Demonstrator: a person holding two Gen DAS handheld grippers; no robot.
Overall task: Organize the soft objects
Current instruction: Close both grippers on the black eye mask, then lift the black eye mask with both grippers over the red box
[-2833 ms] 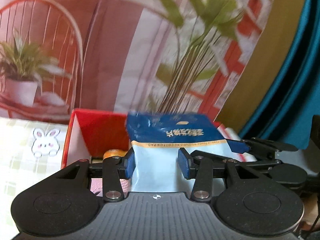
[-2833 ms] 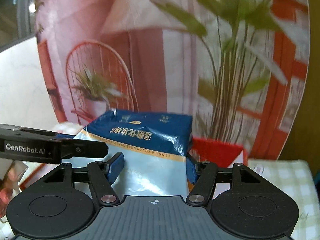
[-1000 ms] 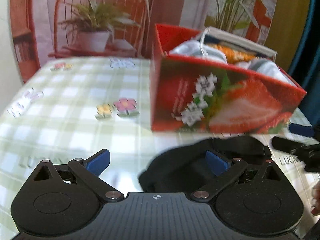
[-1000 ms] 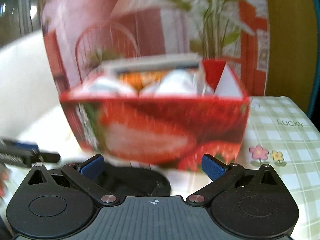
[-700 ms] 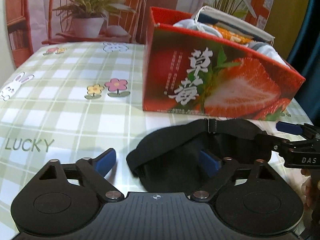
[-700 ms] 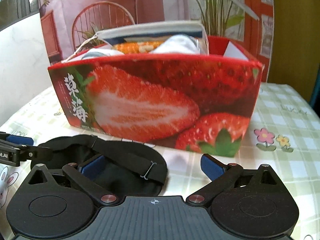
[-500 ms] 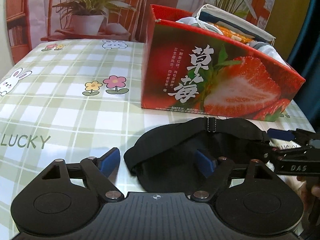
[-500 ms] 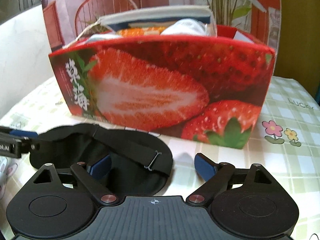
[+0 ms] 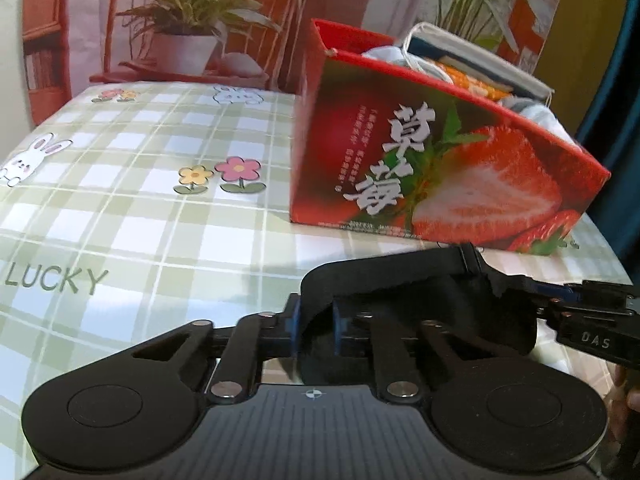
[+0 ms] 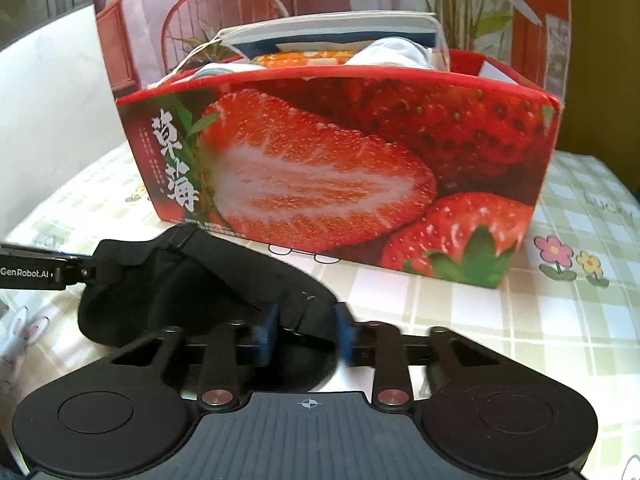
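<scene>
A black eye mask lies on the checked tablecloth, just in front of the red strawberry box. My left gripper is shut on the mask's left end, blue pads pinching the fabric. In the right wrist view my right gripper has its jaws closing on the other end of the mask, with fabric and strap pressed between the pads. Each gripper's tip shows in the other's view: the right gripper at the mask's far end, the left gripper at the mask's left edge.
The strawberry box holds white and orange soft items and a blue-and-white pack. The green checked tablecloth stretches left of the box. A printed backdrop of a chair and plants hangs behind. A person's fingers show at the right edge.
Both grippers came down to the mask with jaws wide, then closed on its two ends. Before that they carried a blue cotton-pad pack over the box.
</scene>
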